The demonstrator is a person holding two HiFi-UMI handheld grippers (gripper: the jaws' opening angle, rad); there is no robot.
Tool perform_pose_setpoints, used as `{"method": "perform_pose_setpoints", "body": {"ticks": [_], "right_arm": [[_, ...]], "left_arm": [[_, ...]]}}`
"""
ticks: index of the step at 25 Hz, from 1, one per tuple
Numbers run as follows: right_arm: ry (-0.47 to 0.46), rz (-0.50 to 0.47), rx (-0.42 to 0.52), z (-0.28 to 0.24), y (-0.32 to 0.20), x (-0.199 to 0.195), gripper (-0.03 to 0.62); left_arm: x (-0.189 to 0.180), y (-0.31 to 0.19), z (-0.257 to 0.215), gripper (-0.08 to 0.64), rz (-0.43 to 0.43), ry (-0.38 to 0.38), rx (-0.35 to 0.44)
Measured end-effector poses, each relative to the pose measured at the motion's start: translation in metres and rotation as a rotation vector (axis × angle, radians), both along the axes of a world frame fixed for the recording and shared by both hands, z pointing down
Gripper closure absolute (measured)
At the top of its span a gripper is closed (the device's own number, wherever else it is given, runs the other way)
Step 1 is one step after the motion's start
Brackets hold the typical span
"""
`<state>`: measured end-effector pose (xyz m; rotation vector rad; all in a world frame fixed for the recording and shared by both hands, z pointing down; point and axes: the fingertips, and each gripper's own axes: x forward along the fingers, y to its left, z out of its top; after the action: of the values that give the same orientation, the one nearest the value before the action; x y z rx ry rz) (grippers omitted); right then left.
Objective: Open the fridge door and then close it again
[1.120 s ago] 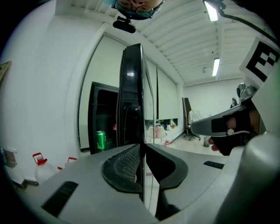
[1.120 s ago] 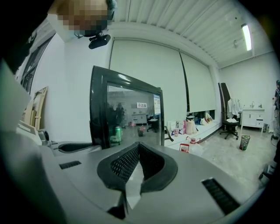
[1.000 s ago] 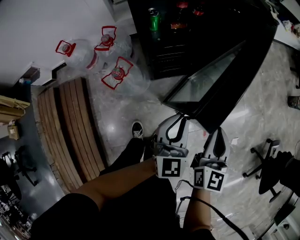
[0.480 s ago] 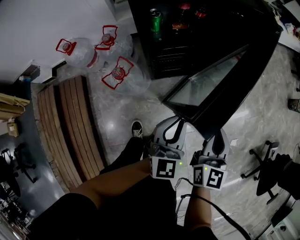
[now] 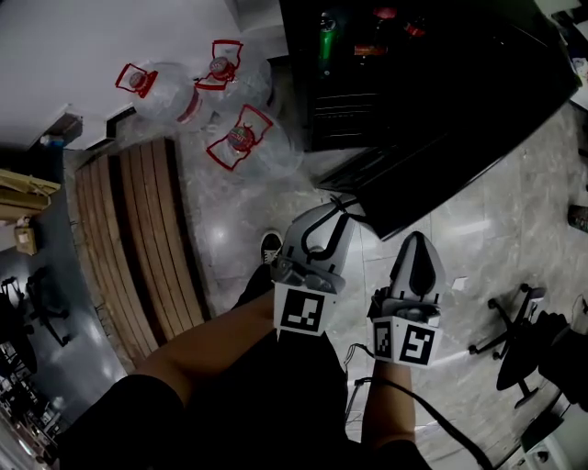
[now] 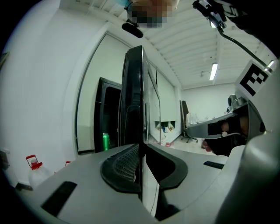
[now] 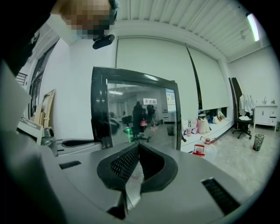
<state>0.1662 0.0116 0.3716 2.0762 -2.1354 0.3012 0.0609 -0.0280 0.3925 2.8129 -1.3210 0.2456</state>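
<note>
The black fridge [image 5: 367,83] stands at the top of the head view with its glass door [image 5: 459,138] swung partly out over the floor. My left gripper [image 5: 340,207] is shut on the door's free edge. In the left gripper view that edge [image 6: 133,96] rises edge-on between the jaws of the left gripper [image 6: 141,146]. My right gripper [image 5: 415,239] is just right of it, beside the door's lower corner. Its jaws meet at the tips with nothing in them, and the right gripper [image 7: 139,146] faces the door's reflecting glass [image 7: 135,109].
A green can [image 5: 327,27] and bottles sit on the fridge shelves. Three large water bottles [image 5: 243,138] lie on the floor left of the fridge. A wooden bench [image 5: 138,239] runs along the left. An office chair [image 5: 524,330] stands at the lower right. My shoe [image 5: 269,248] is near the left gripper.
The door has swung in toward the fridge, so its glass face shows much narrower. Both grippers have moved forward with it, toward the fridge.
</note>
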Motion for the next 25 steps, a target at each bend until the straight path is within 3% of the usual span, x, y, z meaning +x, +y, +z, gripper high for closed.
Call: {"method": "perform_pose_setpoints", "body": {"ticks": [7, 13, 25], "right_arm": [[-0.008, -0.034, -0.011, 0.004, -0.02, -0.012, 0.577], [-0.018, -0.041, -0.023, 0.007, -0.037, -0.018, 0.577], [-0.02, -0.036, -0.013, 0.007, -0.053, -0.012, 0.577]], "left_arm": [[-0.025, -0.048, 0.002, 0.506, 0.005, 0.011, 0.018], [-0.04, -0.082, 0.008, 0.499, -0.014, 0.057, -0.028], [-0.05, -0.12, 0.008, 0.488, -0.029, 0.07, -0.028]]}}
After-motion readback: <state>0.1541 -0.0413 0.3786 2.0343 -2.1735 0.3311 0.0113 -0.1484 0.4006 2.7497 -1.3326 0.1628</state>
